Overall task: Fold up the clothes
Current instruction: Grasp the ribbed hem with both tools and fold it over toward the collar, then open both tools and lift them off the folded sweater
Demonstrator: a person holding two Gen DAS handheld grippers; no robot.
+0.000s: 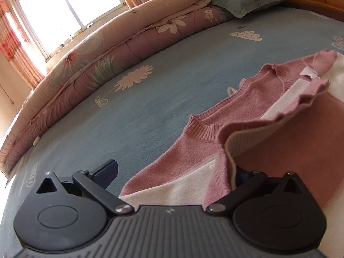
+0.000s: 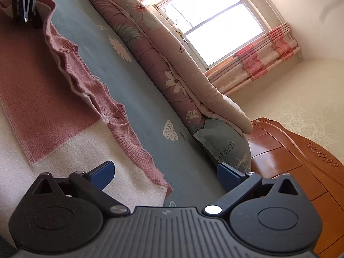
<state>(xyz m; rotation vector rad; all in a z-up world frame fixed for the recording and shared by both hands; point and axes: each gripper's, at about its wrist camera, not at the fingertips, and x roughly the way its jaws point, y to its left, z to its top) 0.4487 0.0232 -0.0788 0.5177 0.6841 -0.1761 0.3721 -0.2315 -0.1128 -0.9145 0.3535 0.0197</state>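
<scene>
A pink and white knitted sweater (image 1: 247, 111) lies on the blue bed sheet (image 1: 150, 99). My left gripper (image 1: 174, 172) is open over the sweater's near edge; its left finger (image 1: 107, 167) shows, and a raised fold of pink knit hides the right finger. In the right wrist view the sweater (image 2: 53, 99) spreads to the left with a wavy ribbed edge. My right gripper (image 2: 165, 172) is open, its blue fingers (image 2: 103, 172) on either side of the sweater's ribbed corner, above the fabric. The left gripper shows at the top left of that view (image 2: 25, 0).
A folded floral quilt (image 1: 96, 53) runs along the far side of the bed. A blue pillow (image 2: 225, 146) lies at its end. A wooden headboard (image 2: 301, 172) stands beyond. A bright window (image 2: 215, 21) with pink curtains is behind.
</scene>
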